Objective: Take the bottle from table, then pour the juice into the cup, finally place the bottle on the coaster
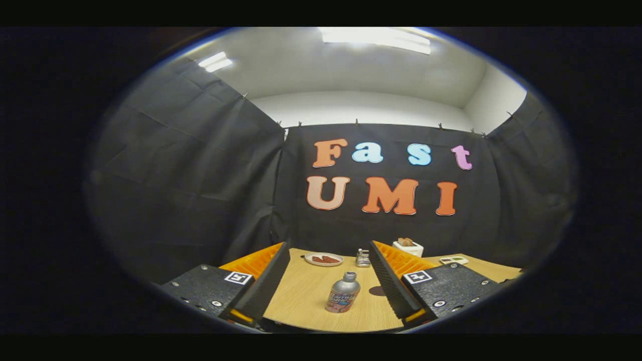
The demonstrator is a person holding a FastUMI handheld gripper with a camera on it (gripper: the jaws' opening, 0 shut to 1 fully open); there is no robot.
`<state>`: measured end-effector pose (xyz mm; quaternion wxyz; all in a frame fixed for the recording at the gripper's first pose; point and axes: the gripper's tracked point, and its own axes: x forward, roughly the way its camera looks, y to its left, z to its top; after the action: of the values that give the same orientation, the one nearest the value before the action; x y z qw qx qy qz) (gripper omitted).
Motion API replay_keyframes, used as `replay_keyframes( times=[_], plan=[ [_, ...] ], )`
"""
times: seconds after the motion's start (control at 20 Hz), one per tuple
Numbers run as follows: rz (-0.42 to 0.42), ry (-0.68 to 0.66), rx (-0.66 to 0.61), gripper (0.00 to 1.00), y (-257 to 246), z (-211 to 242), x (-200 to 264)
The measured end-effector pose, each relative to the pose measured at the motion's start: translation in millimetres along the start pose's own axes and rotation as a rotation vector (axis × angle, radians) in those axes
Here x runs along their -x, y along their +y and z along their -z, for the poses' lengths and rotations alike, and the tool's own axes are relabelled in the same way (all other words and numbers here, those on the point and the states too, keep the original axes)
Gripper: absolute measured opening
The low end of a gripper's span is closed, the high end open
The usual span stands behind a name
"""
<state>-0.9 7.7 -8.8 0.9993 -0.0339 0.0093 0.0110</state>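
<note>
A silver bottle with a printed label and a grey cap stands upright on the wooden table. It is between the lines of my two fingers and a little ahead of them, nearer the right one. My gripper is open, with nothing between its fingers. A dark round coaster lies on the table just right of the bottle, partly hidden by the right finger. A small clear cup stands farther back, near the right fingertip.
A plate with something reddish on it sits at the back of the table. A white box with a brown item on top stands at the back right. A small flat tray lies right of it. Black cloth walls close the booth.
</note>
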Motion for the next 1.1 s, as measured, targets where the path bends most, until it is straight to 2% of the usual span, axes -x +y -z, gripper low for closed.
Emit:
replay_keyframes(
  times=[0.55,0.85,1.1],
  plan=[
    [0.045,-0.048,-0.031,0.94,-30.1,-1.1,-0.7],
    [0.085,0.028,0.016,0.92,-37.3,40.9,-21.4],
    [0.062,0.127,-0.049,0.92,-26.1,93.0,-32.0]
  ],
)
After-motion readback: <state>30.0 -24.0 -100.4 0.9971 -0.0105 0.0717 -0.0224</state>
